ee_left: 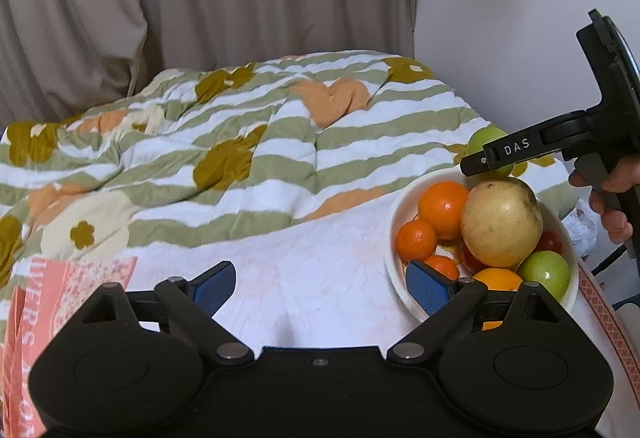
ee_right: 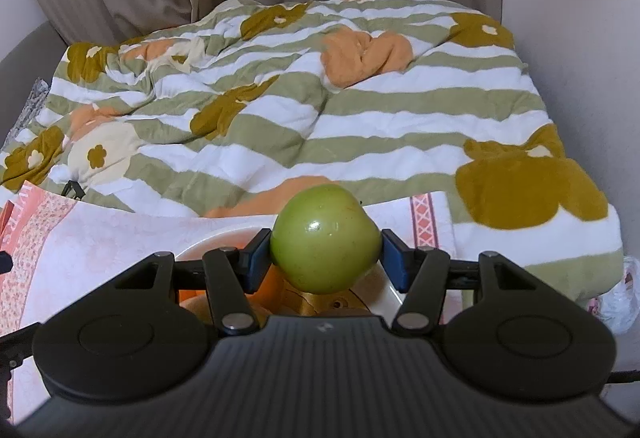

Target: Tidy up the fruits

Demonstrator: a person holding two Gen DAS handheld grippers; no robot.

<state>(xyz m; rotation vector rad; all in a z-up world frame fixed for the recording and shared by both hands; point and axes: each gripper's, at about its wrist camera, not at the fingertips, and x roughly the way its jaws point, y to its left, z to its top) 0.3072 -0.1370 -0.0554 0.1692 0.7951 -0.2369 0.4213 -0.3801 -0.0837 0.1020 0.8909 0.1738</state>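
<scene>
Right tool grips green apple | left tool wide, empty | bowl rim probably just beside.

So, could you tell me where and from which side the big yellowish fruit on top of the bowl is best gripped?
Probably from above, jaws across its widest middle. The big yellowish fruit sits on top of the pile in the white bowl, so its upper half is clear, while oranges and a green fruit crowd its lower sides. It is round and smooth, so a low or off-centre pinch could slip.

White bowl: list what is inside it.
The white bowl holds oranges, one big yellowish fruit, a green fruit and something red; fruit beneath is hidden.
</scene>
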